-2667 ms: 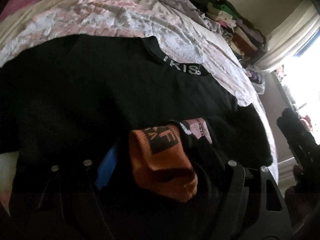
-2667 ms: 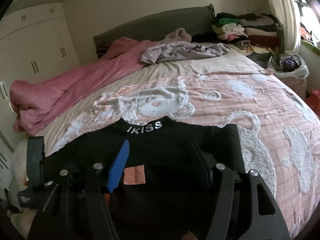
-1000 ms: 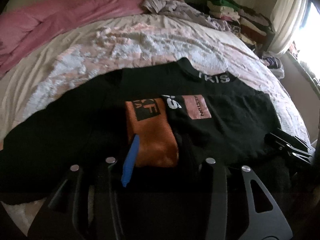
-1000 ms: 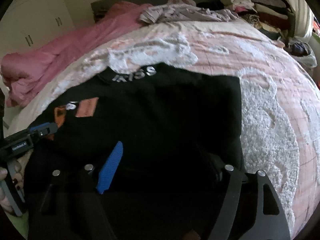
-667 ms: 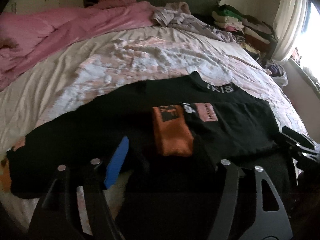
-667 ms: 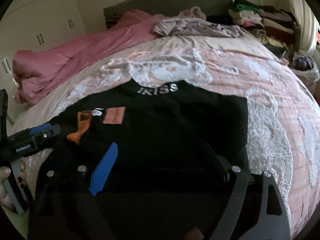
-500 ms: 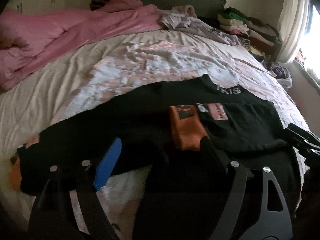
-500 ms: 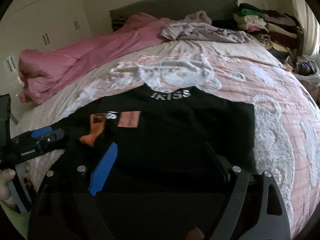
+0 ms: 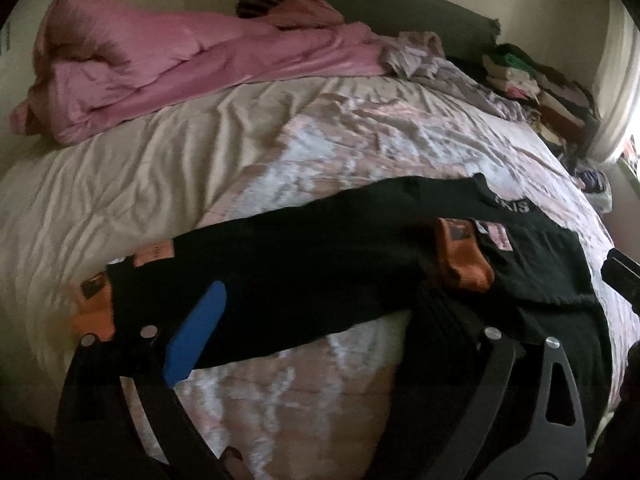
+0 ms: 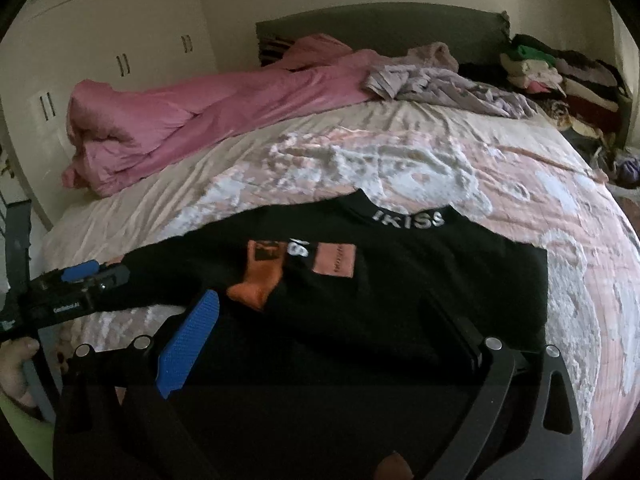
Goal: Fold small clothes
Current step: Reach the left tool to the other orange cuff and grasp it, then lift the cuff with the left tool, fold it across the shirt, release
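Left gripper point(image 9: 320, 320): jaws spread wide, nothing between them; the blue pad point(image 9: 196, 336) of one finger lies over the near edge of the outstretched sleeve, the other finger sits dark against the garment's lower body. In the right wrist view the same gripper point(image 10: 100, 274) shows at the sleeve's outer end, held by the person's hand point(image 10: 16, 372).

Right gripper point(image 10: 320, 320): jaws wide apart, holding nothing; the black fabric fills the gap between the fingers, and whether they touch it cannot be told.

Black sweatshirt point(image 10: 400, 280): lies flat on the bed just ahead of both pairs of jaws, collar pointing away toward the headboard.

Sleeve point(image 9: 280, 268): one is stretched out sideways from the sweatshirt body across the quilt, ending in an orange cuff point(image 9: 96, 312) with a pink patch point(image 9: 154, 254) beside it.

Folded sleeve: the other lies across the sweatshirt's chest, its orange cuff point(image 10: 260, 276) beside a pink label point(image 10: 334, 264).

Collar point(image 10: 408, 218): white lettering reading IKISS, at the sweatshirt's far edge.

Quilt point(image 10: 400, 168): pink and white, textured, under and beyond the sweatshirt.

Pink duvet point(image 10: 200, 112): bunched along the bed, farther off than the sweatshirt.

Lilac garment point(image 10: 440, 80): crumpled near the headboard.

Stacked clothes point(image 10: 560, 76): piled beyond the bed's far corner.

Headboard point(image 10: 380, 28): dark green, behind everything.

Wardrobe point(image 10: 100, 40): cream doors, beside the headboard.
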